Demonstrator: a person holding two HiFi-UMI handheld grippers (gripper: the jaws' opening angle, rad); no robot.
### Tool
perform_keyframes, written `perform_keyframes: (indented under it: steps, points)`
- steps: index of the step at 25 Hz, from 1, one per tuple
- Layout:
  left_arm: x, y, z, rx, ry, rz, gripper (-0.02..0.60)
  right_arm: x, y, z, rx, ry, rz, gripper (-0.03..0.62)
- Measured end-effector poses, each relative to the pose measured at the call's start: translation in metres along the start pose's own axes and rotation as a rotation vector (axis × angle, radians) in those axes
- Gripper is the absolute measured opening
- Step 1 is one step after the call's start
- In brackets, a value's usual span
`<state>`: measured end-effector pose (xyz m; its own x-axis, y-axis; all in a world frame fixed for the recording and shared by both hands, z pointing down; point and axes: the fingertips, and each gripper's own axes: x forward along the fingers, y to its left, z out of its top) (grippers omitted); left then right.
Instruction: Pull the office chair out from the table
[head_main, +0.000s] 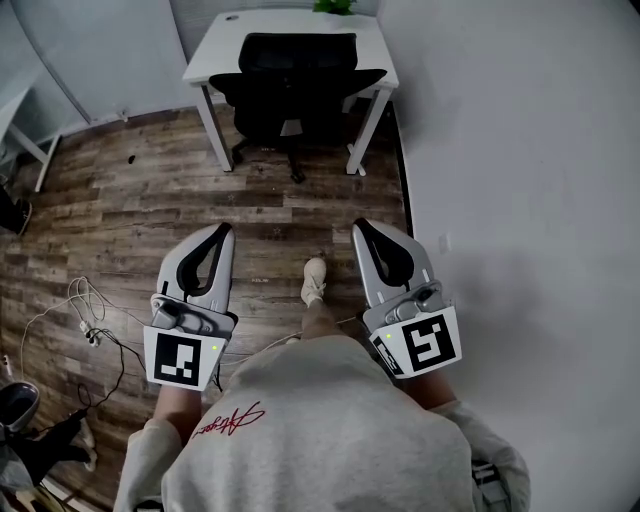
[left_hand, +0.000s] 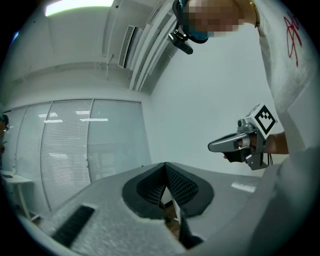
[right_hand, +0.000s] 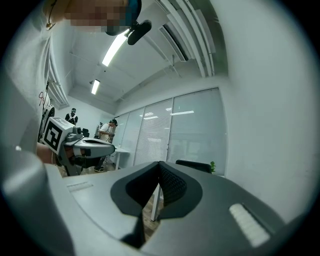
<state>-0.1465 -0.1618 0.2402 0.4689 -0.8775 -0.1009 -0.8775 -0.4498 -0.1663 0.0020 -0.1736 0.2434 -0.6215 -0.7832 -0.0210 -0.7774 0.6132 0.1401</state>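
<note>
The office chair (head_main: 295, 85) is seen tucked in at the near side of the white worktop (head_main: 228, 42), with its black back rising over the worktop's edge and its base set on the wooden floor (head_main: 150, 200) between the worktop's legs. A small green plant (head_main: 335, 6) is placed at the worktop's far edge. Well short of the worktop, the left claw (head_main: 222, 234) and the right claw (head_main: 362, 228) are held side by side and pointed toward it, each closed on nothing.
</note>
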Motion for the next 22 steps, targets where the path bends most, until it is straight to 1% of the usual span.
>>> perform_keyframes:
  steps: [4,12,19,22]
  points:
    - [0.027,0.015,-0.001,0.006,-0.016,0.013,0.002,0.021,-0.021,-0.002,-0.006,-0.003,-0.005,0.002]
    - [0.081,0.041,-0.007,0.007,-0.018,0.031,0.002,0.065,-0.069,-0.005,-0.026,-0.002,-0.013,0.002]
    - [0.129,0.064,-0.016,0.013,-0.02,0.055,0.002,0.108,-0.11,-0.009,-0.032,-0.013,-0.004,0.002]
    - [0.149,0.076,-0.018,0.014,-0.015,0.067,0.0,0.129,-0.123,-0.011,-0.031,-0.01,0.014,0.002]
